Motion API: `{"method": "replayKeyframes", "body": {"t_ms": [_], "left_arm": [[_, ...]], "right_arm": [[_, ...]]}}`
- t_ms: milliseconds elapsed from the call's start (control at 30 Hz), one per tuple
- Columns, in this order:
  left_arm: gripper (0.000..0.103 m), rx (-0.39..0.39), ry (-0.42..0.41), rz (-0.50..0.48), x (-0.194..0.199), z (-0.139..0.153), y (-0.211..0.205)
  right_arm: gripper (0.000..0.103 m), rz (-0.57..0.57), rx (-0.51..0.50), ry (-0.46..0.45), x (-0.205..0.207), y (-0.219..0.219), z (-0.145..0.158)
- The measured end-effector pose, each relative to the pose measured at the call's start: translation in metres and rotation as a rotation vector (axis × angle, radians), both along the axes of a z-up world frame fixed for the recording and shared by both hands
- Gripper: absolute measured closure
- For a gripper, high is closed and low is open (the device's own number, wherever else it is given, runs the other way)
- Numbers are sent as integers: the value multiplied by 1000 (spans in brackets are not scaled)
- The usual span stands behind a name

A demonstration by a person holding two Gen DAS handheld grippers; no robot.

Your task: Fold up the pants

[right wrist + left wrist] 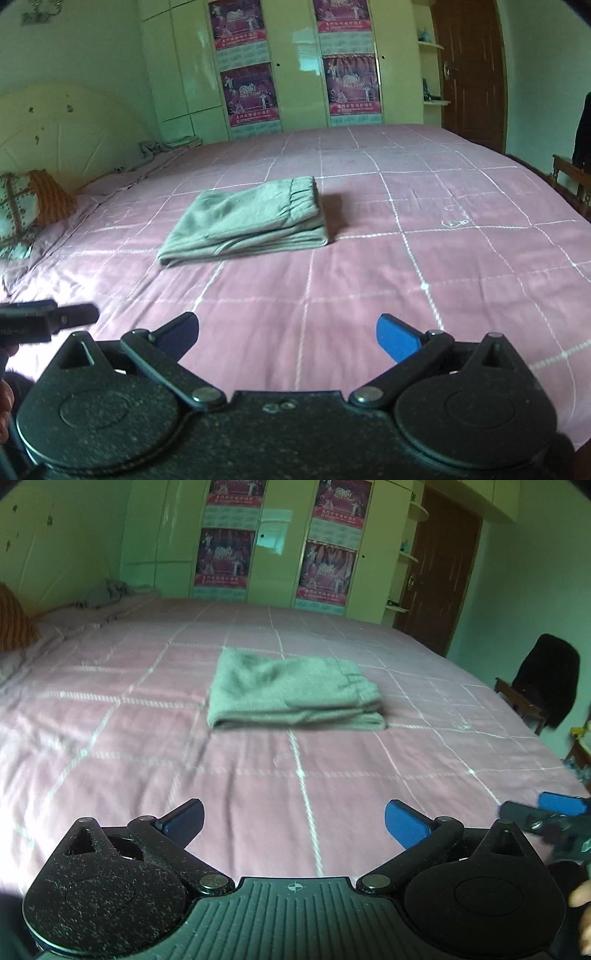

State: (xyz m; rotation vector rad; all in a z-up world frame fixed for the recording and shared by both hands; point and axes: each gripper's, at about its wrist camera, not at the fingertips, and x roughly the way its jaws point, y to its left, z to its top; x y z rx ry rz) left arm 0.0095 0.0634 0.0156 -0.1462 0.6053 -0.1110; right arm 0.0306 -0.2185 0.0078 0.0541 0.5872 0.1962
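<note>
Near the bed's (110, 775) edge, we hold both grippers (294, 821) (287, 338) wide and empty, pants (291, 692) folded; nothing remains.

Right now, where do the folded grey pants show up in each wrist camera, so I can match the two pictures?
Left wrist view: the folded grey pants lie just above picture centre on the pink checked bedspread, waistband end to the right.
Right wrist view: the folded grey pants sit left of centre, elastic waistband at the upper right.
Shared landmark: the wardrobe with pink posters behind the bed.
</note>
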Motion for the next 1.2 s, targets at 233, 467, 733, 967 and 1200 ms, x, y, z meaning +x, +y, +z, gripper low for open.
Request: {"method": "replayKeyframes", "body": {"t_ms": [233, 467, 733, 967, 1200], "left_arm": [[0, 6, 10, 33, -21, -12, -6], [0, 33, 0, 11, -26, -9, -11], [0, 29, -21, 3, -32, -2, -10], [0, 23, -25, 5, -33, -1, -10], [0, 30, -32, -3, -35, 0, -13]], "right_arm": [[0, 54, -49, -20, -27, 13, -2], [0, 64, -42, -38, -32, 17, 4], [0, 52, -42, -37, -33, 17, 5], [0, 62, -49, -38, -36, 22, 5], [0, 60, -47, -38, -36, 22, 7]]}}
